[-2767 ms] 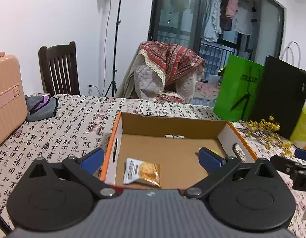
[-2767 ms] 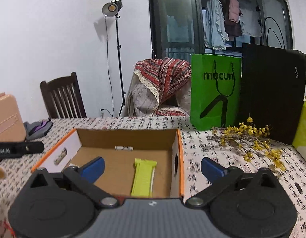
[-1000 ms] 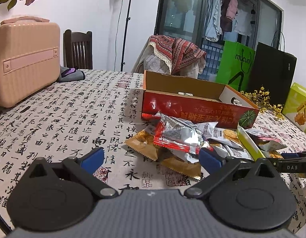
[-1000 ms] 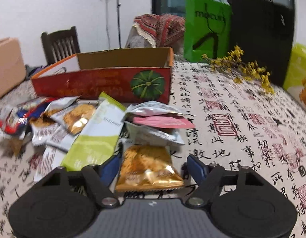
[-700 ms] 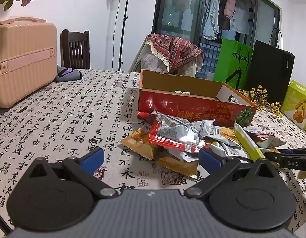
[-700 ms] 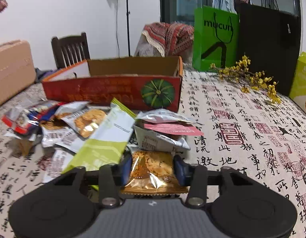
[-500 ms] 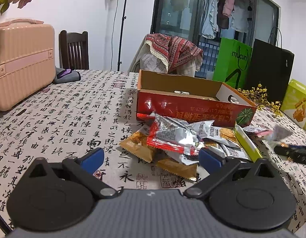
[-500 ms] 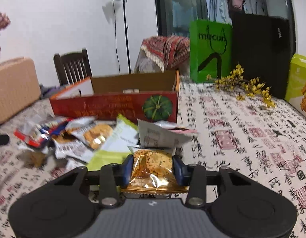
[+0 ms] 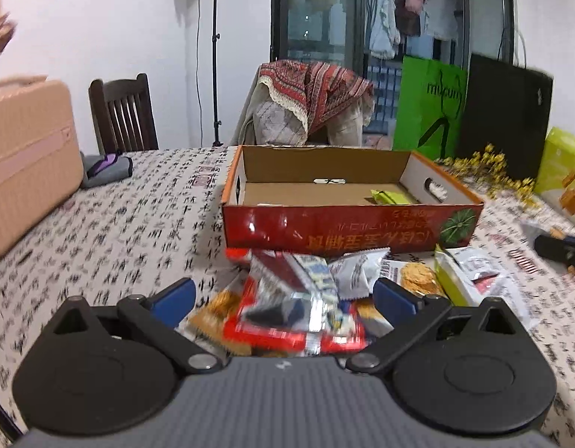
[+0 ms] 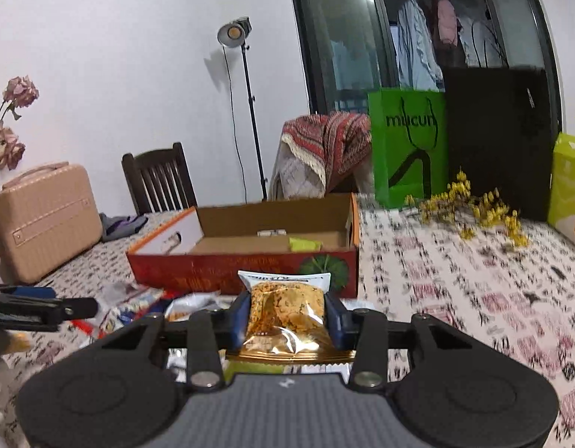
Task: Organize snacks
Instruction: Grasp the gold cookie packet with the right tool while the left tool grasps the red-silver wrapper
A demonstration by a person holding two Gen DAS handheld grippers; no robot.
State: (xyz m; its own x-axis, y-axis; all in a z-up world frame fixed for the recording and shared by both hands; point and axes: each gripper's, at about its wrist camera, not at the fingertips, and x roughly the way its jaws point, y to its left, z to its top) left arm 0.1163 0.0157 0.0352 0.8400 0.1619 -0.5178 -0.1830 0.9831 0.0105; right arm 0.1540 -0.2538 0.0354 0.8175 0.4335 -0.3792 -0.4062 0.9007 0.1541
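- Open cardboard box [image 9: 347, 229], red printed front wall with a green pumpkin picture, stands on the bench; a yellow-green packet [image 9: 390, 197] lies inside at its right end.
- Heap of snack packets [image 9: 306, 298] lies just before the box's front wall.
- Gold cracker packet [image 10: 285, 317] is pinched in the right claw [image 10: 286, 317], raised above the heap.

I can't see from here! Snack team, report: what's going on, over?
Right gripper shut on gold snack packet. Left gripper open above snack pile. Box ahead, nothing blocking.
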